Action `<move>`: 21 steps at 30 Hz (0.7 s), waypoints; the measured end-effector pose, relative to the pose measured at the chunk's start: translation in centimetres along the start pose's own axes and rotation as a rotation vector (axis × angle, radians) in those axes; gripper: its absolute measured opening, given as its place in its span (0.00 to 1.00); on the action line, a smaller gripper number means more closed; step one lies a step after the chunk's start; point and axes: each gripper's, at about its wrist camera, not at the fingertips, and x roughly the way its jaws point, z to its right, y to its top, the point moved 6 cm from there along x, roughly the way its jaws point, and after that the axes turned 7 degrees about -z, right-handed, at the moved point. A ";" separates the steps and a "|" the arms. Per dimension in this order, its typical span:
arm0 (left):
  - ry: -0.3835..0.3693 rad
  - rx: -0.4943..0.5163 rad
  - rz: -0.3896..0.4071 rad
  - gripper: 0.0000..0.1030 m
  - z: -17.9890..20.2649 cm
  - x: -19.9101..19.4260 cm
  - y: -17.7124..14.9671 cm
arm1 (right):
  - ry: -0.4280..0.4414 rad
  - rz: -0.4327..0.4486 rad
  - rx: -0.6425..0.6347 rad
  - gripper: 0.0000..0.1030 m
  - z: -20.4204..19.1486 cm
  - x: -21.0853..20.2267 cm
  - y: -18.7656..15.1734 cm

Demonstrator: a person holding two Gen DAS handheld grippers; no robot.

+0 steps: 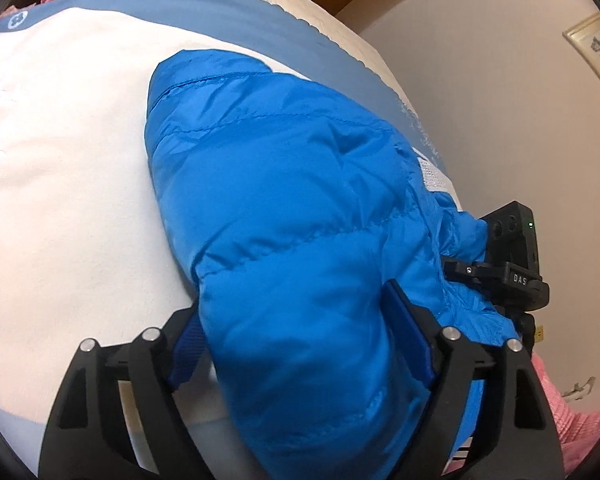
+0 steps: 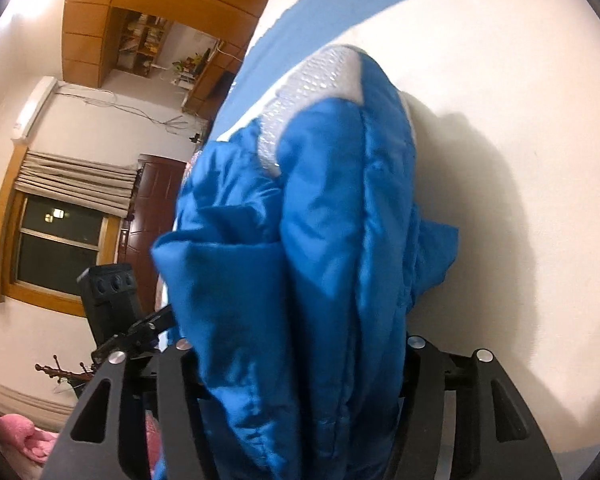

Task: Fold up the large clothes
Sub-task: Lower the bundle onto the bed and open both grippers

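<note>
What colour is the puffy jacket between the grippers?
Bright blue, quilted, with a white textured panel; the jacket shows best in the left wrist view.

The blue jacket (image 2: 320, 240) hides the right gripper's fingers (image 2: 414, 364) almost entirely.

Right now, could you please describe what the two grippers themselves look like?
Both are black. The left gripper has angular linkage arms with slot cut-outs, silver round pins at the joints and blue pads inside its jaws. The right gripper has the same black arms and silver pins; seen from the left, it carries white "DAS" lettering.
</note>
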 end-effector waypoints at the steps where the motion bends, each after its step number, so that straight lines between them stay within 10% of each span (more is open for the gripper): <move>1: 0.007 0.001 0.001 0.81 0.1 0.1 0.0 | 0.002 0.001 0.007 0.57 0.3 -0.1 -0.1; 8: 0.038 -0.037 -0.019 0.80 -0.1 -0.9 1.2 | -0.112 0.001 0.006 0.71 -2.5 -0.9 1.0; 21: 0.172 0.016 0.013 0.81 3.1 -3.8 -5.1 | -0.336 0.055 -0.184 0.71 -8.1 -6.3 -8.0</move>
